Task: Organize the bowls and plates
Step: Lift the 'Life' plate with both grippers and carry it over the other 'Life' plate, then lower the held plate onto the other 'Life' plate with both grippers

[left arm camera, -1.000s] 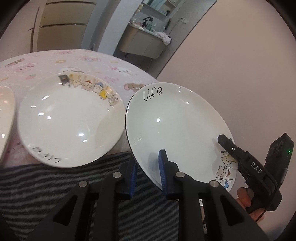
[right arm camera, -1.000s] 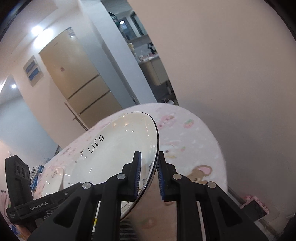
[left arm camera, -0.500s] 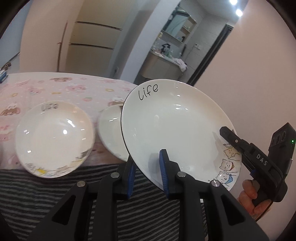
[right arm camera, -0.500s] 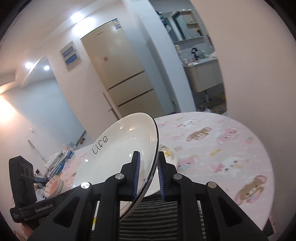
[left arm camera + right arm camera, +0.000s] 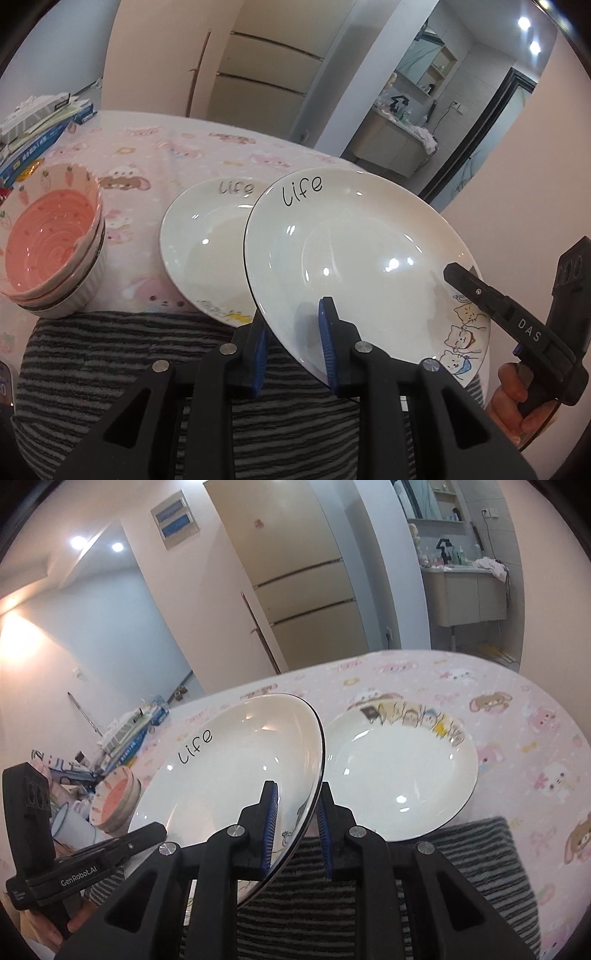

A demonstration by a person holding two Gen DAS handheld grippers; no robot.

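Both grippers hold one white "life" plate point(image 5: 354, 251) tilted above the table. My left gripper point(image 5: 293, 343) is shut on its near rim. My right gripper point(image 5: 295, 823) is shut on the opposite rim of the same plate point(image 5: 229, 771); it also shows at the right in the left wrist view point(image 5: 480, 295). A second white "life" plate point(image 5: 207, 243) lies on the table just beyond and left of the held one. In the right wrist view a white plate with cartoon figures point(image 5: 402, 775) lies right of the held plate.
A stack of pink-lined bowls point(image 5: 51, 240) stands at the left of the pink cartoon tablecloth point(image 5: 177, 155). A grey striped cloth point(image 5: 129, 350) covers the near edge. Books and boxes point(image 5: 37, 129) pile at the far left. A white enamel mug point(image 5: 74, 823) stands near the bowls.
Both grippers have swung left with the plate held between them. The bowl stack and books have come into the left view, and the table plate now sits close behind the held plate.
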